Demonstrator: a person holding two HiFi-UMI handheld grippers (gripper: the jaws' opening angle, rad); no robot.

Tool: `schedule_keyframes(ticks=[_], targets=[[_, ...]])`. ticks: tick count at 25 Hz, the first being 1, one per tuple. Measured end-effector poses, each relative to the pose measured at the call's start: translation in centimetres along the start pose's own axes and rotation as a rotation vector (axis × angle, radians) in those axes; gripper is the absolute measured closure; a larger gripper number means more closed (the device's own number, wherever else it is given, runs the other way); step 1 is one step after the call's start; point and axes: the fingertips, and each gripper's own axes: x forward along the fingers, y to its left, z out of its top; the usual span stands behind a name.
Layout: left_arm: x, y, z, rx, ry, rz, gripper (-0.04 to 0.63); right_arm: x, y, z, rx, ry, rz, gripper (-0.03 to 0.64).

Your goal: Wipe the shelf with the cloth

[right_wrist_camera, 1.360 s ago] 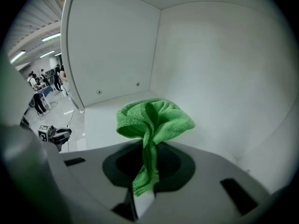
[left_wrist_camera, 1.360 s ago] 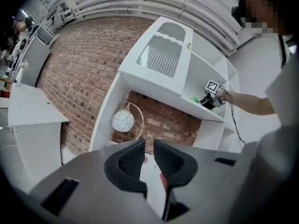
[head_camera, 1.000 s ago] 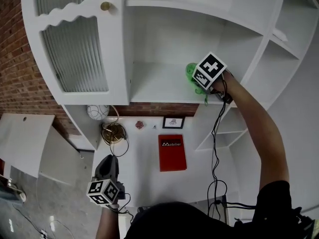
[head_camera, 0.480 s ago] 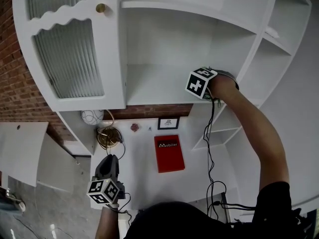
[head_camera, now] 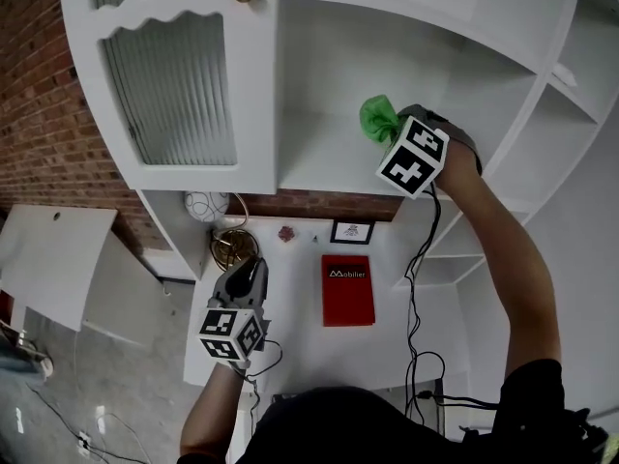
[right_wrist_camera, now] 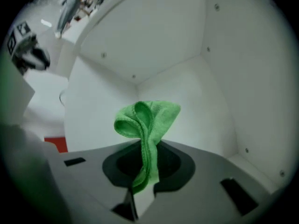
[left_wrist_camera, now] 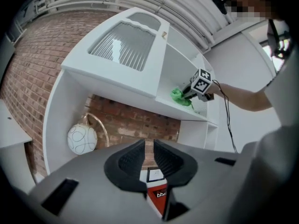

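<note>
I am holding the cloth point(right_wrist_camera: 147, 120) clamped in my right gripper point(right_wrist_camera: 145, 167), its jaws closed on a gathered pinch of the fabric, and I am reaching with it into the open compartment of the white shelf point(head_camera: 319, 153), towards the back right corner. I am judging the cloth to be light, soft and limp: it is going to fold and flop rather than push back, so the board needs the loose bunch pressed flat against it, not just the tip dabbed on. The grip is sitting about where I would want it, on the gathered middle, with a good wad left free ahead of the jaws to do the wiping. It is looking bright green with a fine nap (microfibre, I am guessing), doubled over into a rounded loop beyond the jaws with a narrow tail hanging down between them. I cannot tell whether the wad is touching the board or hanging just above it. My left gripper point(left_wrist_camera: 148, 157) is hanging low, well apart from the shelf, its jaws drawn almost together on nothing.
</note>
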Motion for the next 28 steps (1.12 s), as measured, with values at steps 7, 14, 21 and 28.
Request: schedule_keyframes(ticks=[7,14,21,28], targets=[[0.0,-3.9,3.0,0.081,-0.053,-0.015,0.538,-5.6,6.4,13.5,0.632,-0.487,0.695,0.568],[-2.7,-4.8,5.1,0.16,-0.101,0.045,0.538,-4.4,10.8,16.9,0.716,-0.45,0.87,0.568],[-3.4,-4.4,2.9,0.108,-0.072,0.062,0.538,-3.9,11.9,14.9,0.474,-0.391,0.711,0.568],[-1.1,-7.0,2.2,0.107,-0.057,-0.025,0.538,-3.3,10.4,9.5,0.527,-0.334,0.676,0.568]])
